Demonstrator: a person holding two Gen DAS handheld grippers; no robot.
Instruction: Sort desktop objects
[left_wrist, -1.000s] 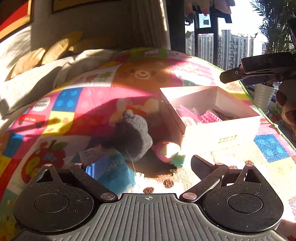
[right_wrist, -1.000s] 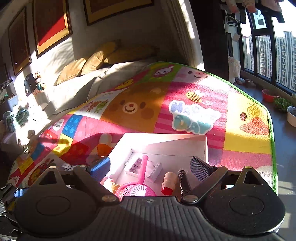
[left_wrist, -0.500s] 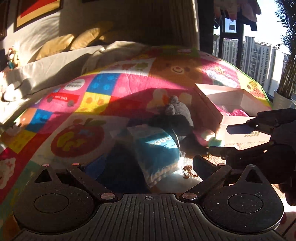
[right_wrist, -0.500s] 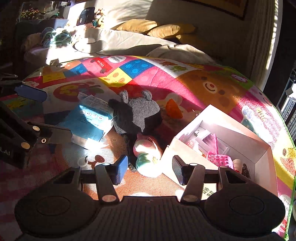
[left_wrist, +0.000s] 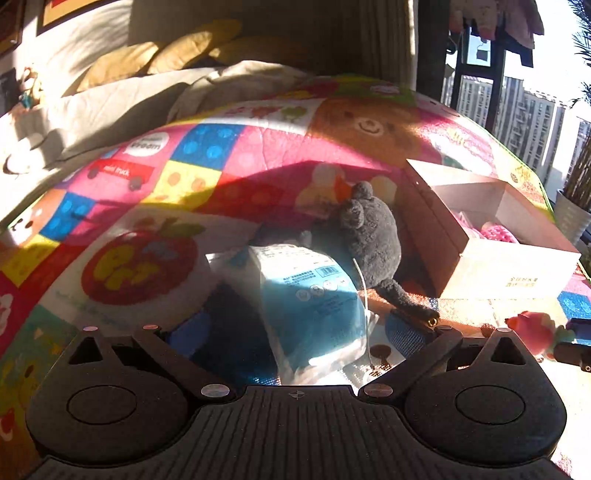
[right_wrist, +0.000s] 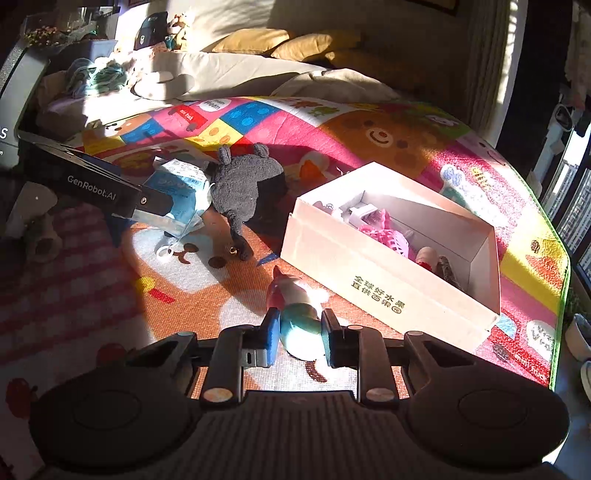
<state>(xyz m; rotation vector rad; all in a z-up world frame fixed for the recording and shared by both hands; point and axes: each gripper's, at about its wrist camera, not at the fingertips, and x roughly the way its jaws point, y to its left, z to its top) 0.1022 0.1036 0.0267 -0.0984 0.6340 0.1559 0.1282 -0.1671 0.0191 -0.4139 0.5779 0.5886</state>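
- The right gripper (right_wrist: 298, 334) has just been closing, and its blue pads now sit against both sides of a small toy figure (right_wrist: 295, 314) with a pink top and a teal-and-white body; it is clenched on the toy.
- The toy lies on the play mat (right_wrist: 184, 295), its pink end pointing away from the claw.
- Ahead of the right claw and to its right stands the white cardboard box (right_wrist: 376, 291), open-topped, with pink items and other small pieces inside.
- Ahead and to the left lies the grey plush toy (right_wrist: 243, 184), and further left a blue-and-white packet (right_wrist: 177, 184).
- The left gripper (left_wrist: 295, 332) has its fingers spread wide apart on either side of the packet (left_wrist: 310, 295), released and not pressing it.
- The plush (left_wrist: 369, 229) lies just beyond that packet, to the right of the left claw's midline; the box (left_wrist: 498, 273) is farther right.
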